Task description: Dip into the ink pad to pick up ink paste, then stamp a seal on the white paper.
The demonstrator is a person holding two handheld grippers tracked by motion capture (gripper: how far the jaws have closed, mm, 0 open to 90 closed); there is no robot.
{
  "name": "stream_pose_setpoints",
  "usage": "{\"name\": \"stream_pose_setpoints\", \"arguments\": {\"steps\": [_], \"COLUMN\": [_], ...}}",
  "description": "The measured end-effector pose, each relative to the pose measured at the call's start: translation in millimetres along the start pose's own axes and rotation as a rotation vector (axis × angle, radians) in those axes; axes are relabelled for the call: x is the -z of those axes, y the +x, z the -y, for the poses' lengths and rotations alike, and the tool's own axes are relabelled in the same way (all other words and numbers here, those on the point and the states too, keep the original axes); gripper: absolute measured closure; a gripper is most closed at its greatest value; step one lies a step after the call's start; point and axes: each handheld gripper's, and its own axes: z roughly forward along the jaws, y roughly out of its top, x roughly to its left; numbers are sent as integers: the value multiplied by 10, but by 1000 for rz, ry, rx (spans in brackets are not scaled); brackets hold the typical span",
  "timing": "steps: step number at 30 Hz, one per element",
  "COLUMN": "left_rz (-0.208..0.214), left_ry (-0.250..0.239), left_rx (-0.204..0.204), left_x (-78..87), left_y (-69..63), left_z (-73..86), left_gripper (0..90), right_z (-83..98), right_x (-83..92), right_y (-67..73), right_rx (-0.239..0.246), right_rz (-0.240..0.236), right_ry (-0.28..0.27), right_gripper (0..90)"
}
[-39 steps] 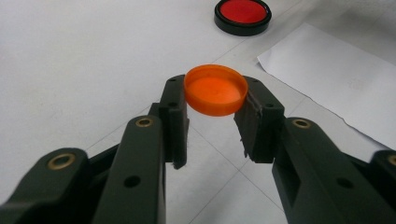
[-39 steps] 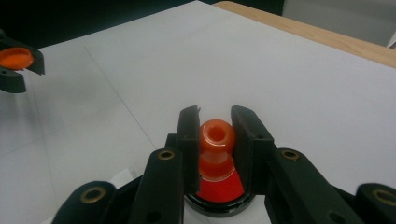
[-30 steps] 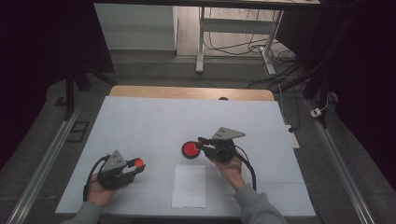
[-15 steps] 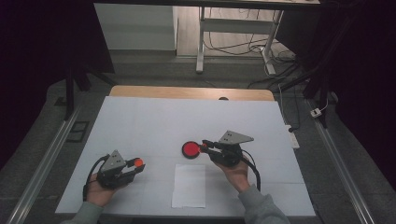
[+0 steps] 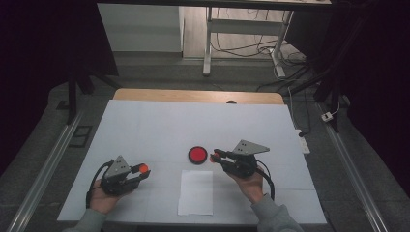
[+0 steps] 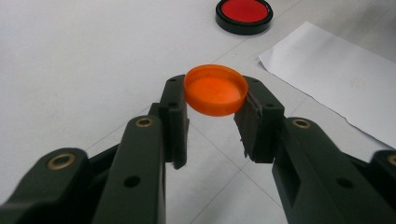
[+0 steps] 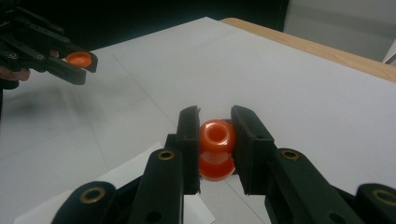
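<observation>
My left gripper [image 5: 143, 169] [image 6: 215, 98] is shut on a round orange cap [image 6: 215, 88] [image 5: 143, 168], pinched by its rim a little above the white table; that cap [image 7: 78, 58] also appears at the far left of the right gripper view. My right gripper [image 5: 213, 156] [image 7: 216, 140] is shut on a small orange spool-shaped stamp [image 7: 216, 148], held just right of a black-rimmed red ink pad [image 5: 197, 154] [image 6: 243, 12]. A white paper sheet [image 5: 196, 192] [image 6: 336, 74] lies flat between the two hands, near the front edge.
The white table cover [image 5: 159, 125] ends at a wooden strip [image 5: 198, 95] along the far side. Metal rails [image 5: 43, 174] run down both sides of the table. Cables and a desk frame [image 5: 241, 34] stand on the floor beyond.
My right gripper has drifted to the right and slightly up with the orange stamp, away from over the ink pad. The left gripper has stayed put.
</observation>
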Motion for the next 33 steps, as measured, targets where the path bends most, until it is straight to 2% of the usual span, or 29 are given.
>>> {"name": "stream_pose_setpoints", "arguments": {"steps": [18, 33], "left_rz": [-1, -1], "left_ry": [-1, 0], "left_rx": [0, -2], "left_x": [3, -3], "left_y": [4, 5], "left_z": [2, 0], "left_gripper": [648, 648], "right_z": [50, 69], "right_x": [79, 68], "right_y": [121, 201], "right_rx": [10, 21], "right_rz": [-32, -55], "right_ry": [6, 18], "right_gripper": [723, 723]}}
